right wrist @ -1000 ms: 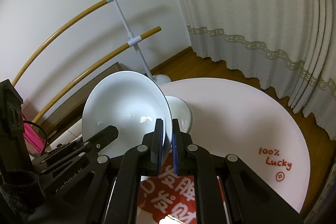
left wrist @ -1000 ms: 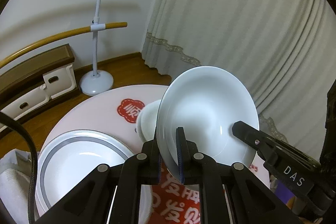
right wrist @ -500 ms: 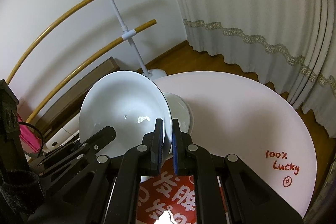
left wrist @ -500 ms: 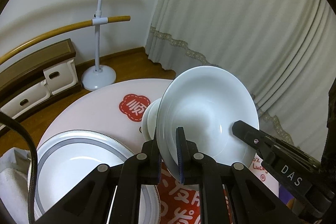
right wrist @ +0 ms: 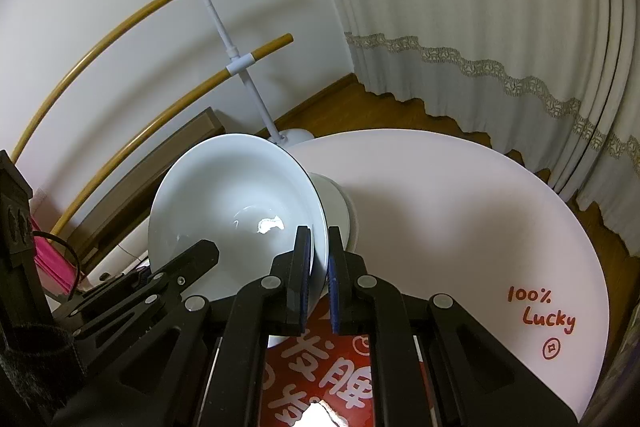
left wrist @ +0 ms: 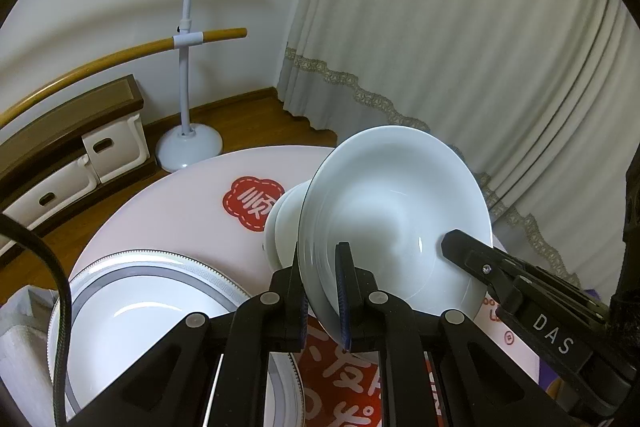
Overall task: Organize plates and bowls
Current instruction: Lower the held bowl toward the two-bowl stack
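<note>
Below, your round pink bench [right wrist: 460, 195] spreads matte and smooth; lower left of the left view lies a glossy grey-banded plate [left wrist: 132, 311]. Mid-frame, your left tool [left wrist: 320, 291] and right tool [right wrist: 319, 279] each pinch the flared white bowl [left wrist: 396, 223] rim.

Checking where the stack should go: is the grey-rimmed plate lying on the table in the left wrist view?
Yes, the grey-rimmed plate lies flat on the pink table, left of the white bowl.
</note>
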The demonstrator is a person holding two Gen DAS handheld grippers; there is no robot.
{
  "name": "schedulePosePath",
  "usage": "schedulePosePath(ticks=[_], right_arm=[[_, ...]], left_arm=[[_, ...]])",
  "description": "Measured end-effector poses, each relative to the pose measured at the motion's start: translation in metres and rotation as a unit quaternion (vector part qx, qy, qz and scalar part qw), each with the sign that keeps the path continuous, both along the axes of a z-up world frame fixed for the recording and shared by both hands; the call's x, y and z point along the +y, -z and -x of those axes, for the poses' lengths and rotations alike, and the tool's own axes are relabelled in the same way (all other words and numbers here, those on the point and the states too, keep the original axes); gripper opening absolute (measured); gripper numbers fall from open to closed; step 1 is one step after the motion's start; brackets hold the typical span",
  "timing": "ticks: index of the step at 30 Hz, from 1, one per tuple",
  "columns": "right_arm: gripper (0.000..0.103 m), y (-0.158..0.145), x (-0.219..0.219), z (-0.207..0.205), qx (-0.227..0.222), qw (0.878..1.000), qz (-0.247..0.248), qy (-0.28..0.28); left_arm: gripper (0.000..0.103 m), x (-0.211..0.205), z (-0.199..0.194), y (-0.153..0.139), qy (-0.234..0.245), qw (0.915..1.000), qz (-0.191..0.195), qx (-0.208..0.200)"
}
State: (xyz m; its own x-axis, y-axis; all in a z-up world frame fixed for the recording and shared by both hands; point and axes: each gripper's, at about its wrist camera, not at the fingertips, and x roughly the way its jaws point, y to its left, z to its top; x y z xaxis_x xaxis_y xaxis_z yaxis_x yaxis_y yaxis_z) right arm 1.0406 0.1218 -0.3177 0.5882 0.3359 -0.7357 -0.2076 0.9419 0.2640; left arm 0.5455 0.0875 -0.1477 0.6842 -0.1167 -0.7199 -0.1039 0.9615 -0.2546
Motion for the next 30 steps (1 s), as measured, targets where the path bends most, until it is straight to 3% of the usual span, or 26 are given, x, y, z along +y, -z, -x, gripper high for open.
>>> schedulePosePath(ticks=[30], right_arm=[[0.008,0.026,0.004,-0.013,0.012,1.000,-0.006,0.027]], left_arm=[[0.008,-0.002,-0.025,0.018,0.008,0.9998,-0.018,0.011]])
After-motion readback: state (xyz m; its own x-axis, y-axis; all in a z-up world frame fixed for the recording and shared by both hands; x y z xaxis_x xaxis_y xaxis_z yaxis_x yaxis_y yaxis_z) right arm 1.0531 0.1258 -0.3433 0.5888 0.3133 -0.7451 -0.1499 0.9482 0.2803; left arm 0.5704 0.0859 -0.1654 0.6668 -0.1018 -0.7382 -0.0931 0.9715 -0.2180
